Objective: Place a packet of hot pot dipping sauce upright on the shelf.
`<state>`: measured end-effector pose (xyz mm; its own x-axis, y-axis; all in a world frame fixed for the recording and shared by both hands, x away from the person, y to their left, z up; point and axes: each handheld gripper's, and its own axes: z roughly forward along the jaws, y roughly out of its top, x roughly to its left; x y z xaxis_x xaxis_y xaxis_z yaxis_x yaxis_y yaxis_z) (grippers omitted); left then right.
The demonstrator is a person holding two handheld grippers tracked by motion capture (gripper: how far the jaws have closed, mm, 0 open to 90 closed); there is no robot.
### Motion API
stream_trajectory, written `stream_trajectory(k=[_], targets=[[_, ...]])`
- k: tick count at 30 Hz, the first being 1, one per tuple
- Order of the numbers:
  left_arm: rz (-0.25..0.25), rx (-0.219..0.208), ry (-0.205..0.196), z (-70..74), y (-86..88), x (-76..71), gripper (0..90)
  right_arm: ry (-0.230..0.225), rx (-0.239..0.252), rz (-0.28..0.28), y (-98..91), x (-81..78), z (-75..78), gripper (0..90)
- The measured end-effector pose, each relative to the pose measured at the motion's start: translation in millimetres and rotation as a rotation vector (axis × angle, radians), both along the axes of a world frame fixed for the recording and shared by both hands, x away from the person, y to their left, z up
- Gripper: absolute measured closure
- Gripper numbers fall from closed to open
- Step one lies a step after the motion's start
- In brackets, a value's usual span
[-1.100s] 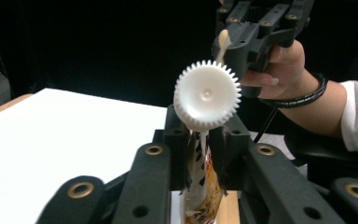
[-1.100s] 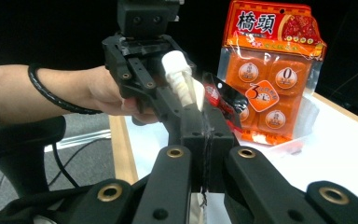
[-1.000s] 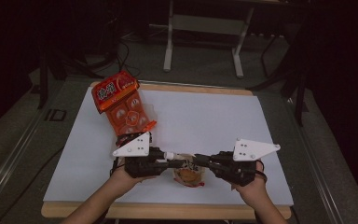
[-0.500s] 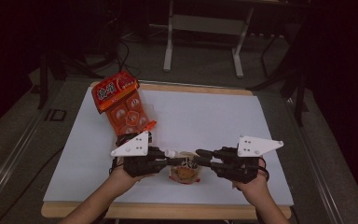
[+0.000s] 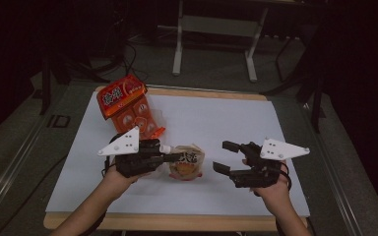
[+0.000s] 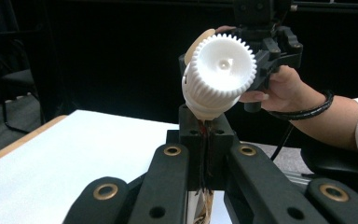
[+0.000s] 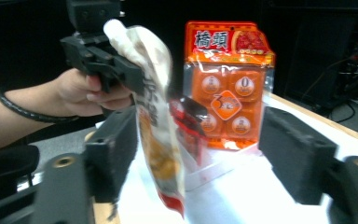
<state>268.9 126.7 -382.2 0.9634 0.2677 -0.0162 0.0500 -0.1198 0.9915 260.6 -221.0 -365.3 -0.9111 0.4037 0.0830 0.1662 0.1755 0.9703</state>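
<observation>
Since half a second ago, the right gripper [image 5: 222, 158] has pulled away from the pouch [image 5: 186, 162] toward the lower right of the high view, and its jaws now stand spread with nothing between them. Both grippers were close together over the pouch then; now they are well apart.

The left gripper [image 5: 170, 156] keeps the pouch pinched by its neck, jaws pressed together just under the white ribbed cap [image 6: 221, 71], which sits in the upper middle of the left gripper view. The pouch hangs from that grip low in the centre of the high view, over the white table [image 5: 216, 123]. An orange blister pack [image 5: 128, 108] stands at the upper left of the table, just behind the left hand.

The step in hand looks like opening the pouch: one gripper steadies it while the other lets go, perhaps to take a fresh hold. Next, the right gripper would likely need to come back, close squarely around the cap's ridges and twist, while the left holds the neck firm so the pouch does not spin.
</observation>
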Motion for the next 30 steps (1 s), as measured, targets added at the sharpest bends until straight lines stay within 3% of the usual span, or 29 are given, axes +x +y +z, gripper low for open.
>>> stream_trajectory(k=[4,9,13,17,21,26,30], targets=[[0.011,0.013,-0.012,2.8,6.9,1.2,89.0,-0.002,0.016,-0.041,-7.2,3.5,-4.1,14.7],[0.012,0.013,-0.027,4.1,15.9,2.9,89.0,0.001,0.007,-0.079,-17.9,8.4,-12.4,13.8],[0.024,-0.006,-0.059,2.5,24.1,3.2,88.8,0.02,0.0,-0.079,-25.8,10.6,-19.4,13.6],[0.037,0.019,-0.08,2.2,32.6,4.1,88.9,0.055,0.009,-0.067,-36.6,10.7,-28.3,13.9],[0.057,0.037,-0.071,-0.5,43.0,6.5,88.9,0.1,0.02,-0.068,-47.0,10.8,-38.0,14.9],[0.1,0.056,-0.079,-5.5,57.6,9.1,88.8,0.09,-0.004,-0.07,-52.2,9.4,-45.5,16.6],[0.116,0.058,-0.062,-10.2,68.9,11.8,88.8,0.086,-0.019,-0.051,-51.0,8.6,-47.3,17.0]])
